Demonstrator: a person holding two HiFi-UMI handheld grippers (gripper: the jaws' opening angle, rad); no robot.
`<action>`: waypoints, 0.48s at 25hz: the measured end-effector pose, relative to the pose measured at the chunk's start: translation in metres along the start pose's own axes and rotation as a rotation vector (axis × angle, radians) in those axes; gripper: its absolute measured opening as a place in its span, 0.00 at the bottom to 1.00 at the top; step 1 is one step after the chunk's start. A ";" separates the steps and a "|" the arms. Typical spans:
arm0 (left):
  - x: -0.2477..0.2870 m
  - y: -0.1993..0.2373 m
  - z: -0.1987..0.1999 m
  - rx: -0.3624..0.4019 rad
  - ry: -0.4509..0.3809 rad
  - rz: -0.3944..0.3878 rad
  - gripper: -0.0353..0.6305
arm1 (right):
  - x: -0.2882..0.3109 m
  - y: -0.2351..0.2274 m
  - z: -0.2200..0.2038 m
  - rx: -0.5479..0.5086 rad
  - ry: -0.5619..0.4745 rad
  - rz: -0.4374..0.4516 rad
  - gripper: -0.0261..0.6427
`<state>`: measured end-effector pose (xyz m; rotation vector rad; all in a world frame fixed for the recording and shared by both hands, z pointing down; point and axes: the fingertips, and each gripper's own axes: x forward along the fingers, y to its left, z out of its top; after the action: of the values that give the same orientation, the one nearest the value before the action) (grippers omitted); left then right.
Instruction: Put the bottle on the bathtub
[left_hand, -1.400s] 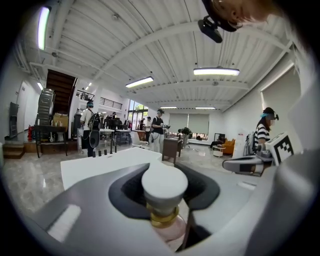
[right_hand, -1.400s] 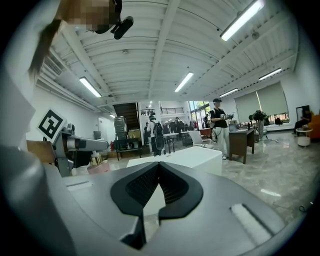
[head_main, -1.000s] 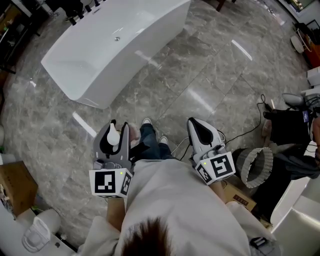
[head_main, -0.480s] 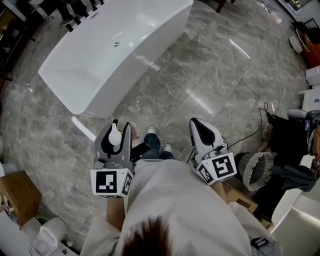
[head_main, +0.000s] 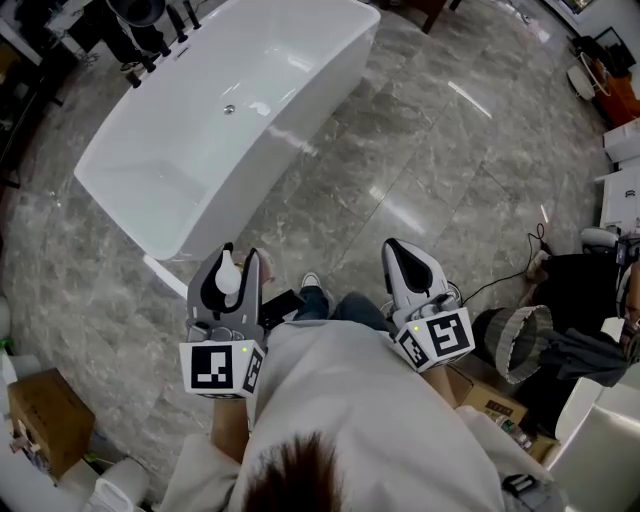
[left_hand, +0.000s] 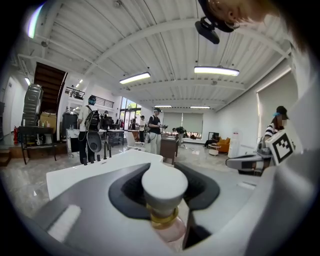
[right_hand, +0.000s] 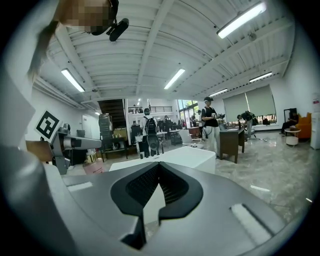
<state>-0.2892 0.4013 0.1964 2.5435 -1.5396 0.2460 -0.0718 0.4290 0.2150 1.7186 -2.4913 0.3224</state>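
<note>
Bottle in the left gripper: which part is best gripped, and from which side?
Grip it at the sides just below the white cap, coming in level from the side, roughly as the left gripper holds it. The bottle stands upright, and the cap is wider than the gold collar, so it would likely catch on the pads if the bottle slipped.

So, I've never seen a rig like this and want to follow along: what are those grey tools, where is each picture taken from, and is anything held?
A person holds a two-jaw gripper in each hand. One picture looks down from their head; the other two look along each gripper's jaws. The left gripper is closed on a pinkish bottle with a white cap. The right gripper is shut and empty. Ahead, a white bathtub stands on the grey floor.
</note>
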 end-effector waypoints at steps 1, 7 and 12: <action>0.001 0.002 -0.001 -0.002 -0.001 -0.002 0.33 | 0.001 0.001 -0.001 0.004 0.003 -0.003 0.04; 0.003 0.009 -0.002 -0.015 0.000 -0.006 0.33 | 0.003 0.006 -0.007 0.004 0.025 -0.006 0.04; 0.013 0.009 -0.003 -0.017 0.013 -0.013 0.33 | 0.010 -0.001 -0.009 0.014 0.037 -0.014 0.04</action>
<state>-0.2912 0.3872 0.2026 2.5332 -1.5131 0.2466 -0.0749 0.4219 0.2254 1.7175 -2.4560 0.3683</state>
